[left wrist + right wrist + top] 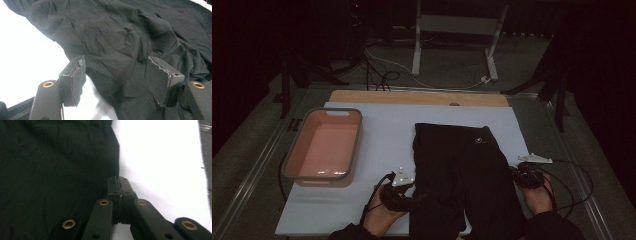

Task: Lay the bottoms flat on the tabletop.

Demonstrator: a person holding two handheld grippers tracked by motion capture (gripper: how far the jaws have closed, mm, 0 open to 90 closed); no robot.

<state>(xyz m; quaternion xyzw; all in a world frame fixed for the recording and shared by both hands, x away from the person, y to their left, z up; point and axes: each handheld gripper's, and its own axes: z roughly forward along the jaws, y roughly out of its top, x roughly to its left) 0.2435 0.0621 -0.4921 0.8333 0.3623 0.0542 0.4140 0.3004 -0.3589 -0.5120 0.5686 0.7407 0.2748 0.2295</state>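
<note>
— Looking along the left tool (121, 80), what lies between its jaws?
— Its jaws stand apart, and a wrinkled fold of the black trousers (130, 37) fills the gap and spreads ahead of them. The jaw at the right of that view lies against the cloth; the one at the left stands over the white surface (22, 62), just off the cloth's edge. The pads do not press together on anything, so I'd call it open.

— And the right tool (119, 185)?
— Closed. Its two pads meet tip to tip. The edge of the trousers (50, 170) runs right up to the pads on their left side, and the white surface (160, 157) lies bare on their right. Whether a thin bit of hem is pinched between the pads, I cannot tell.

— From above, how do the tools sit against the garment?
— The trousers (462, 170) lie flat between the two. The left tool (404, 200) is at the garment's left edge, held by the left hand (382, 212). The right tool (527, 177) is at the opposite edge, with the right hand (539, 197) behind it.

— Anything else near?
— A pink tub (324, 147) with a grey rim sits well out beyond the left tool, on the side away from the trousers.
</note>
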